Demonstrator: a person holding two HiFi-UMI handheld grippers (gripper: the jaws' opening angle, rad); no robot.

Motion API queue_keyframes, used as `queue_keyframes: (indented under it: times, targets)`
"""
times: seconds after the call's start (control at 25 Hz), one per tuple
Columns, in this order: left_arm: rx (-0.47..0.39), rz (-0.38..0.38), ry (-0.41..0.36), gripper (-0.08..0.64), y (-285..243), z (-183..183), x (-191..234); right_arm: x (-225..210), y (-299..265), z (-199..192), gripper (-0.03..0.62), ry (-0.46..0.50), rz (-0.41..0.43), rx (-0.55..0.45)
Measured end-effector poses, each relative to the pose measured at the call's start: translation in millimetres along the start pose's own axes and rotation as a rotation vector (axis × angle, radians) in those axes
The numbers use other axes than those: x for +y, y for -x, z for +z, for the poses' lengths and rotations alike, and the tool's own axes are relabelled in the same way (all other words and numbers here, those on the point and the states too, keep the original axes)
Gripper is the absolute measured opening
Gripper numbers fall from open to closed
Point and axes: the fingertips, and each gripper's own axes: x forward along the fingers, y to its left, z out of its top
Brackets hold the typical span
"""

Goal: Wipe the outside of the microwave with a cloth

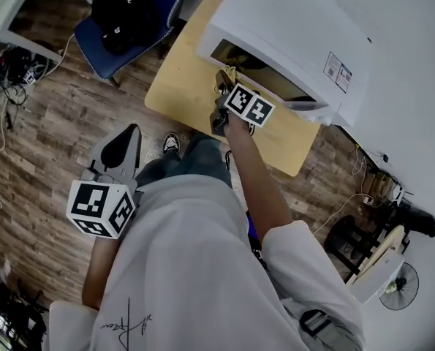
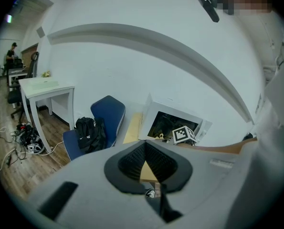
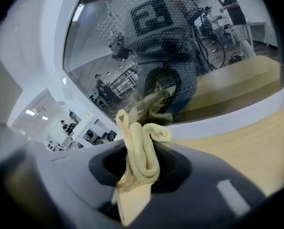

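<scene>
1. Head view: microwave (image 1: 290, 42) sits upper right on the wooden tabletop (image 1: 177, 86). Right tool (image 1: 223, 93) reaches to its front, upper centre of frame, with the cloth (image 1: 226, 74) bunched at the tip.
2. Right gripper view: jaws clamped on the yellow cloth, and a folded wad sticks out past the tips toward the door glass (image 3: 180, 56). The wad is very close to the glass. Actual contact: cannot tell.
3. Left tool (image 1: 126, 141) is lower left over the floor (image 1: 42, 137), well apart from the microwave. Left gripper view: jaws closed together, nothing between them.
4. Step in hand, my read: wiping the door front. Task looks early, with the top and sides probably not yet done.
5. To do it well:
   - keep the clamp firm
   - press the soft wad onto the glass, not the hard tips, since only a little cloth sticks out
   - use overlapping strokes across the glass and the white frame
   - the idle left tool could steady the case if it slides
6. View differences:
   - Only the right gripper view shows the grip and the cloth-to-glass gap.
   - Only the head view shows both tools and the layout.
   - Only the left gripper view shows the whole front from afar, plus a blue chair (image 2: 106, 116) with a black bag (image 2: 89, 132) at centre left.
</scene>
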Motion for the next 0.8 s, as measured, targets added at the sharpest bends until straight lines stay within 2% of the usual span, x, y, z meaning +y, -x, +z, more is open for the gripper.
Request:
queue_keyframes:
  times: [0.2, 0.6, 0.8]
  targets:
    - [-0.001, 0.027, 0.027, -0.009, 5, -4, 9, 12, -13, -2, 0.118, 0.016, 0.013, 0.009]
    - [-0.009, 0.085, 0.061, -0.009, 15, -8, 20, 44, -42, -7, 0.120, -0.052, 0.087, 0.023]
    - [-0.025, 0.104, 0.080, -0.009, 24, -6, 23, 65, -55, -11, 0.118, -0.027, 0.122, 0.046]
